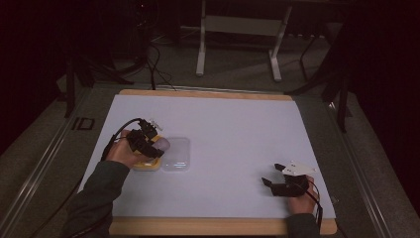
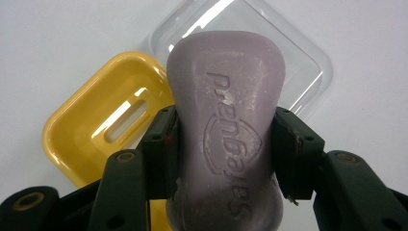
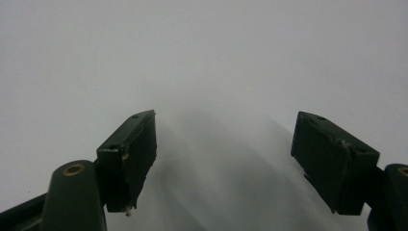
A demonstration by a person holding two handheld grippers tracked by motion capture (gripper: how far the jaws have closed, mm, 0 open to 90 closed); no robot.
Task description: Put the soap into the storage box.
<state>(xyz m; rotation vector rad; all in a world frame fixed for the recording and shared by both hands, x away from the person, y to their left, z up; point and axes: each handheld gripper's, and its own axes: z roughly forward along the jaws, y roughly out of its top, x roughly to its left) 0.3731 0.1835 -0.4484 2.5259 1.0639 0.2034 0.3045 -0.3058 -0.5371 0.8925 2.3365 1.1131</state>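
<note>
Purple soap bar (image 2: 226, 120) clamped between left gripper (image 2: 223, 144) fingers, above yellow dish (image 2: 91, 130), likely for placing; right gripper (image 3: 223, 159) fingers apart, idle.

Your white sheet (image 1: 233, 134) covers most of the wooden board (image 1: 208, 93); bare wood shows along the 12 and 6 o'clock edges. Beyond the board at 12 o'clock you've got a white frame on two legs (image 1: 200, 54) on grey floor (image 1: 237, 74). Black cables (image 1: 156, 69) trail at 11, dark stand (image 1: 341, 99) at 2.
</note>
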